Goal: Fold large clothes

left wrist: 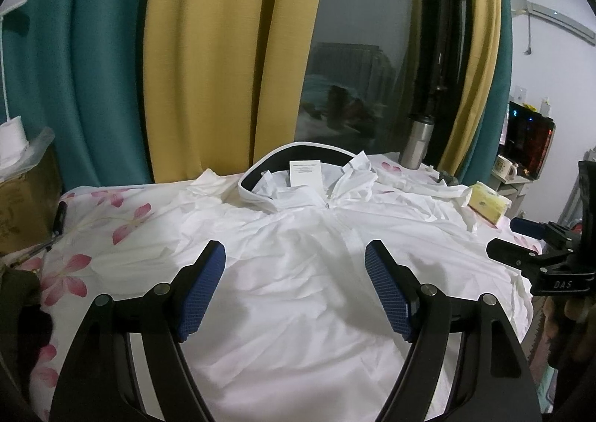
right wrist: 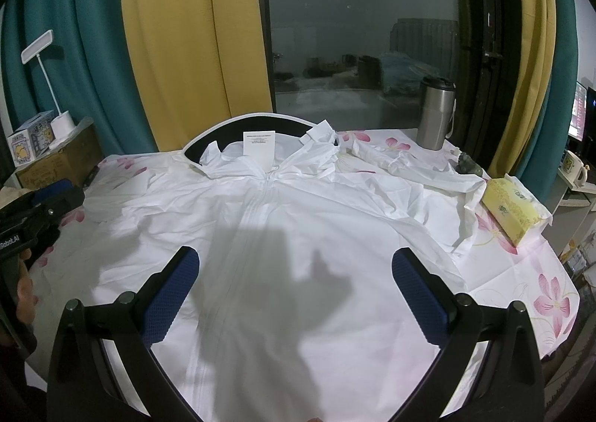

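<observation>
A white zip-up jacket (left wrist: pixel 298 273) (right wrist: pixel 298 235) lies spread face up on the table, collar at the far side with a white paper tag (left wrist: pixel 305 173) (right wrist: pixel 258 151) in it. Its right sleeve (right wrist: pixel 428 168) lies crumpled toward the far right. My left gripper (left wrist: pixel 296 254) hangs open above the jacket's chest, nothing between its blue pads. My right gripper (right wrist: pixel 294 262) is also open over the jacket's body, empty. The right gripper (left wrist: pixel 536 258) shows at the right edge of the left wrist view; the left gripper (right wrist: pixel 41 206) shows at the left edge of the right wrist view.
A floral tablecloth (right wrist: pixel 521 273) covers the table. A steel tumbler (right wrist: pixel 436 113) (left wrist: pixel 419 142) stands at the far right, a yellow tissue pack (right wrist: pixel 512 209) (left wrist: pixel 488 200) near the right edge. A cardboard box (right wrist: pixel 56 161) with a white lamp (right wrist: pixel 56 116) sits left. Curtains and a dark window stand behind.
</observation>
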